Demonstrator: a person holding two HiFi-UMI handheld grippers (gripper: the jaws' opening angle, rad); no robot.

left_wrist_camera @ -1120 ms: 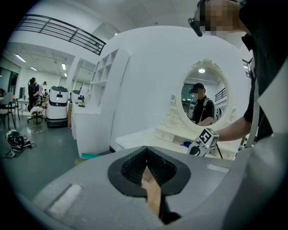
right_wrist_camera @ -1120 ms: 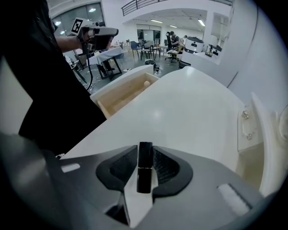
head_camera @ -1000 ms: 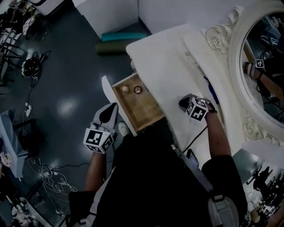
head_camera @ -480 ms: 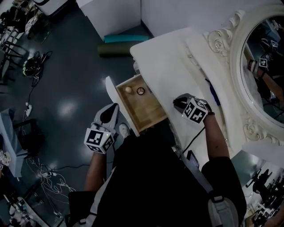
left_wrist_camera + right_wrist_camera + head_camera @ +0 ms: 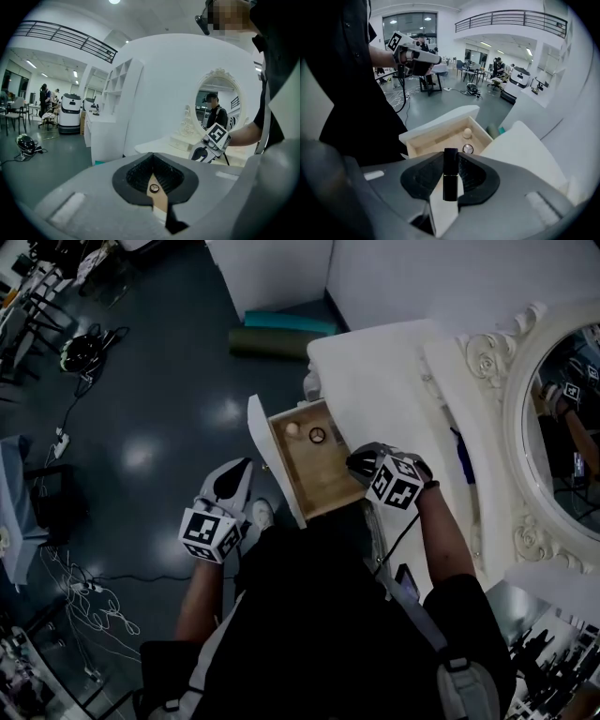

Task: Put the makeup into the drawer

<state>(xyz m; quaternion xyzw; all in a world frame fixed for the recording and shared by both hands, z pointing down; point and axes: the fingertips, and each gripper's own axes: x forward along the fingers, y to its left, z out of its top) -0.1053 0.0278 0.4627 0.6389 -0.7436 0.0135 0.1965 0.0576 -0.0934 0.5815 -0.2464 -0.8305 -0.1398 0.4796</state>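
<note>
You have an open pale wooden drawer, matt and bare-looking inside. Your white worktop looks smooth, and the dark grey floor shines glossy.

I wear a black short-sleeved top. My left tongs and right tongs have pale grey shells and black ribbed pads, and each carries a cube of black-and-white square markers. A small round screw sits between the left pads. A thin dark cable trails from the right one.
</note>
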